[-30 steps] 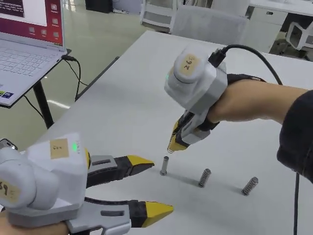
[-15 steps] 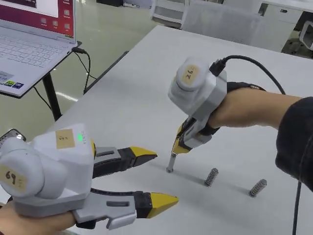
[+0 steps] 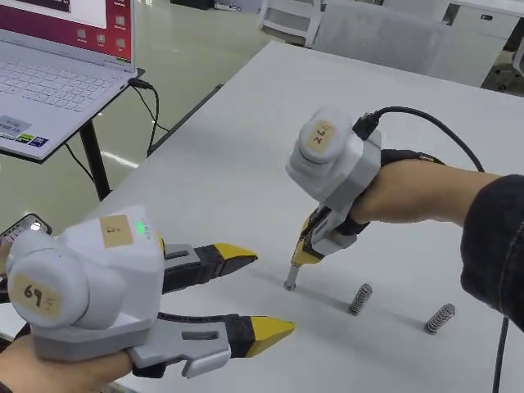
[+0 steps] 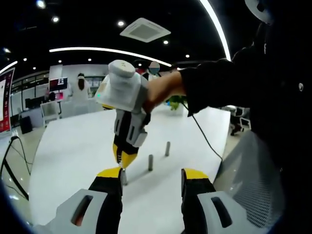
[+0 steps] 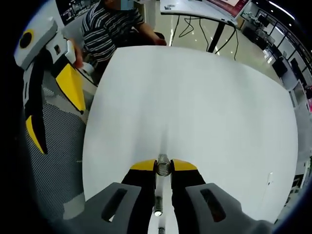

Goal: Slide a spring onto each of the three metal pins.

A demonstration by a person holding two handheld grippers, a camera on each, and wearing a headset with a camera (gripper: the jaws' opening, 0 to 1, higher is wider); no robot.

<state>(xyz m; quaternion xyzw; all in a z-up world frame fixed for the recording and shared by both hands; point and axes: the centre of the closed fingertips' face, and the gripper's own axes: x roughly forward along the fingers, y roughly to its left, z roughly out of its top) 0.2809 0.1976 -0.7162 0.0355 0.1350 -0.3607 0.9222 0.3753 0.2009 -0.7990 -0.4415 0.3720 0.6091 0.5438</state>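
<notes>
White tabletop [image 3: 229, 164], office behind. Right claw [image 3: 303, 260] is clamped on a spring [image 5: 164, 166], tips just above the bare pin [image 3: 291, 280]. To do it well, I'd keep the spring axis in line with the pin, lower straight and release once the coils are over the top. Right wrist is pitched steeply down. Left claw [image 3: 268, 295] is apart, idle, near the pin. Two seated springs [image 3: 360, 299] stand in line beyond the pin.

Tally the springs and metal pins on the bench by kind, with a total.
Springs: 3, one spring gripped in the right tool, two standing on pins.
Metal pins: 3, one under that tool, two sleeved by springs.
Total: 6.
</notes>
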